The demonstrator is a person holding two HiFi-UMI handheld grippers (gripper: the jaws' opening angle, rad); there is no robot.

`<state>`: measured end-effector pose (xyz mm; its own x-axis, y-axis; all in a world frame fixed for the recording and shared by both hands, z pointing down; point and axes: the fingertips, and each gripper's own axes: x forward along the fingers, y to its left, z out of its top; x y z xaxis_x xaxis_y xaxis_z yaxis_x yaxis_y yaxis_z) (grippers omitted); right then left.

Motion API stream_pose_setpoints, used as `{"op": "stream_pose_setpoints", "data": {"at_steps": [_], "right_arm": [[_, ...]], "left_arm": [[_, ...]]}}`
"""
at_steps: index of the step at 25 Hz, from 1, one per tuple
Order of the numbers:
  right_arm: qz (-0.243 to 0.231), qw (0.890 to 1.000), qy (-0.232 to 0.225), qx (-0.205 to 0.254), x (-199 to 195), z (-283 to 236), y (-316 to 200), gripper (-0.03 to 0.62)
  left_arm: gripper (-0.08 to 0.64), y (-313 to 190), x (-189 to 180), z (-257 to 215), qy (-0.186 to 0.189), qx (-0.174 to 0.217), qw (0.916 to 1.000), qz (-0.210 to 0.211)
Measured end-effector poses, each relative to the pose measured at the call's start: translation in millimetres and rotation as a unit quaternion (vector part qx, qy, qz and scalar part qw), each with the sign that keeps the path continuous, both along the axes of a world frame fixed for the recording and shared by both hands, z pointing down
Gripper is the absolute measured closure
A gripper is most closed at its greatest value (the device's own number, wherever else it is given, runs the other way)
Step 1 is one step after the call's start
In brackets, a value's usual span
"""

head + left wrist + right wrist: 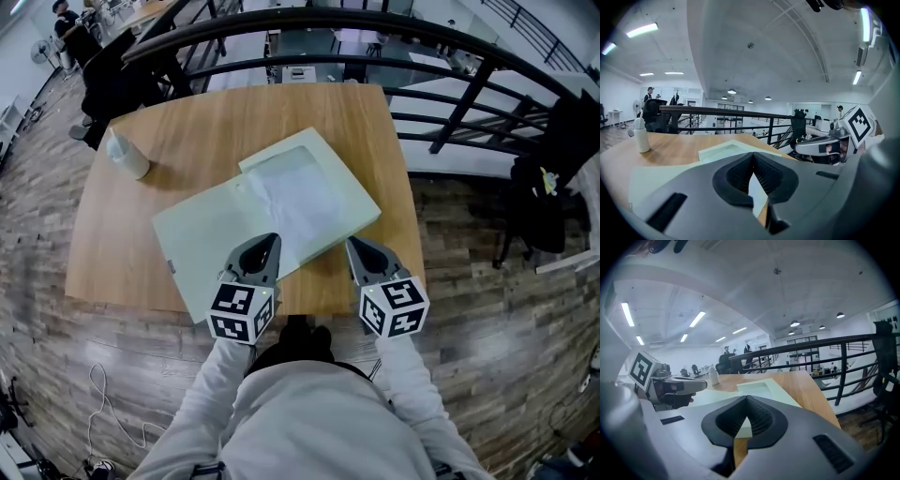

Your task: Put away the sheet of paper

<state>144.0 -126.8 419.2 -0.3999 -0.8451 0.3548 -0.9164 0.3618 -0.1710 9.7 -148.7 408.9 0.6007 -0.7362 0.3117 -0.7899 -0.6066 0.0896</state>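
A pale green folder (202, 239) lies open on the wooden table (234, 122). A white sheet of paper (298, 204) rests on its right half. My left gripper (270, 241) is at the folder's near edge, shut with nothing between its fingers. My right gripper (355, 245) is just off the folder's near right corner, also shut and empty. In the left gripper view the jaws (752, 155) meet above the folder (723, 150), with the right gripper (834, 140) beside them. In the right gripper view the shut jaws (746, 400) point at the folder (764, 387).
A white bottle (127, 155) stands at the table's far left. A black metal railing (450, 94) runs behind and to the right of the table. A dark chair (548, 187) stands on the right. People are far off at the back left.
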Motion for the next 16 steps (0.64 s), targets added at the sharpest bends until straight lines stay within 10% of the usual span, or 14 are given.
{"op": "stream_pose_setpoints", "data": {"at_steps": [16], "right_arm": [[-0.012,1.0,-0.004,0.015,7,2,44,0.566]], "left_arm": [[0.541,46,-3,11,0.007,-0.022,0.9992,-0.034]]}}
